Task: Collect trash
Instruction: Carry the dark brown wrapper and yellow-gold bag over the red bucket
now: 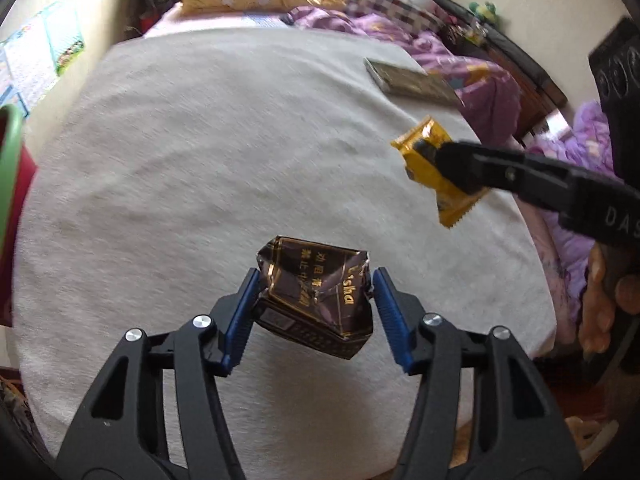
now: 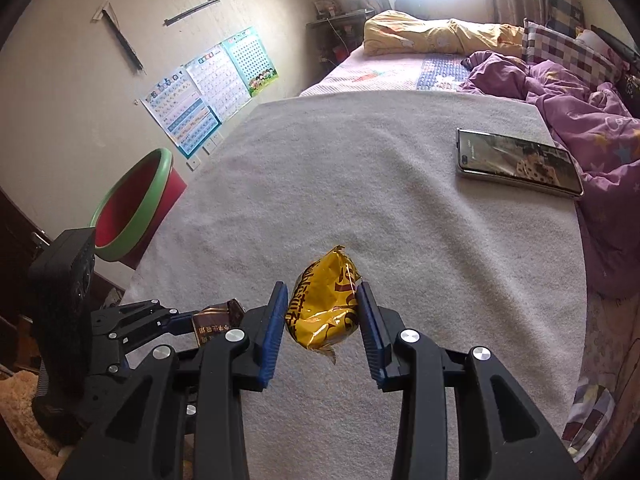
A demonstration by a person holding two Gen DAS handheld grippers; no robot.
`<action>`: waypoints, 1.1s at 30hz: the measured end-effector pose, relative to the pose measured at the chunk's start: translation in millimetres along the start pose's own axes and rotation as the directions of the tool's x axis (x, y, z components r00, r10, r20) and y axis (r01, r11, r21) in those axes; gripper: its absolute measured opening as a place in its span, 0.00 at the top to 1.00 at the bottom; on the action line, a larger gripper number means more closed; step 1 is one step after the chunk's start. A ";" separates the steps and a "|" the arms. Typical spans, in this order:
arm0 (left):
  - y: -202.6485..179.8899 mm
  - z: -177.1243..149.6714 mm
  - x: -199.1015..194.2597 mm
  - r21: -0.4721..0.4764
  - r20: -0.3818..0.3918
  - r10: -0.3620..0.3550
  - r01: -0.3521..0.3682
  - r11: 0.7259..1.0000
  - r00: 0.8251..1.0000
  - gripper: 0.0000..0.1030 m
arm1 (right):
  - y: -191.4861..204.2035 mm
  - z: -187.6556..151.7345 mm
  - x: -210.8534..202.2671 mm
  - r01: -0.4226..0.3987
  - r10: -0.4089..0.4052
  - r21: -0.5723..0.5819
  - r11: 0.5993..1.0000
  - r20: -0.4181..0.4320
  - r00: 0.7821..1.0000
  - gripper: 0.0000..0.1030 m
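Observation:
My left gripper (image 1: 314, 300) is shut on a crushed dark brown cigarette pack (image 1: 316, 300) and holds it above the grey blanket (image 1: 200, 160). My right gripper (image 2: 322, 312) is shut on a yellow snack wrapper (image 2: 324, 312), also lifted off the blanket. The right gripper shows in the left wrist view (image 1: 452, 164) with the yellow wrapper (image 1: 424, 148) in it, to the right. The left gripper (image 2: 200, 320) with the brown pack (image 2: 216, 320) shows at the lower left of the right wrist view. A red bin with a green rim (image 2: 136, 208) stands left of the bed.
A phone (image 2: 516, 164) lies on the blanket at the right, beside a purple quilt (image 2: 580, 120). A yellow quilt (image 2: 432, 32) and pillows lie at the far end. Posters (image 2: 208, 88) hang on the left wall. The bin's rim (image 1: 10, 160) shows at the left edge.

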State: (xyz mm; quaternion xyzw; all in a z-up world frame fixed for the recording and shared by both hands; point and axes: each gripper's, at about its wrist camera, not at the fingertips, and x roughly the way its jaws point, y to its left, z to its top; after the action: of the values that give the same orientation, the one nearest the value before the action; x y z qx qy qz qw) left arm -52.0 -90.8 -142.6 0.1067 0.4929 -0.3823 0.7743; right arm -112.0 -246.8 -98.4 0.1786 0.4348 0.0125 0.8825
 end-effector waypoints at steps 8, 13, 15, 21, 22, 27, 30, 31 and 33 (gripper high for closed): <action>33.9 28.5 -50.2 -0.080 0.175 0.214 -0.203 0.976 0.961 0.47 | 44.6 28.4 4.7 -0.032 0.038 -0.090 0.995 0.065 0.997 0.66; 58.1 39.6 -76.3 -0.138 0.236 0.305 -0.279 0.950 0.922 0.47 | 70.3 44.7 8.7 -0.055 0.067 -0.131 0.990 0.090 0.994 0.66; 67.8 41.7 -86.0 -0.159 0.254 0.327 -0.294 0.942 0.910 0.47 | 80.4 49.6 10.9 -0.064 0.078 -0.146 0.987 0.095 0.992 0.66; 92.1 42.6 -105.9 -0.209 0.280 0.366 -0.316 0.926 0.888 0.46 | 110.8 59.4 21.6 -0.085 0.103 -0.184 0.979 0.092 0.990 0.66; 96.4 41.6 -109.0 -0.215 0.282 0.370 -0.318 0.923 0.885 0.46 | 115.9 60.4 23.9 -0.088 0.107 -0.189 0.978 0.090 0.990 0.66; 112.9 37.9 -117.4 -0.234 0.279 0.389 -0.331 0.914 0.878 0.46 | 134.7 62.8 36.1 -0.102 0.120 -0.205 0.973 0.077 0.990 0.66; 122.0 36.7 -121.8 -0.236 0.279 0.401 -0.343 0.909 0.872 0.46 | 147.0 64.3 44.4 -0.105 0.121 -0.210 0.972 0.068 0.990 0.66; 125.1 36.3 -123.1 -0.237 0.280 0.404 -0.345 0.908 0.871 0.46 | 149.9 64.3 46.5 -0.105 0.121 -0.210 0.972 0.066 0.990 0.66; 131.0 36.6 -125.9 -0.239 0.283 0.408 -0.348 0.906 0.868 0.46 | 156.8 64.8 50.0 -0.104 0.120 -0.213 0.972 0.065 0.991 0.66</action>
State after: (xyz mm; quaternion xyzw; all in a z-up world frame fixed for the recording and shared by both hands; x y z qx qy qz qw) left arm 36.3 40.3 -45.9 0.0662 0.3598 -0.1888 0.9113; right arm -10.0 -110.8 -49.3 0.1095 0.3859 0.1009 0.9104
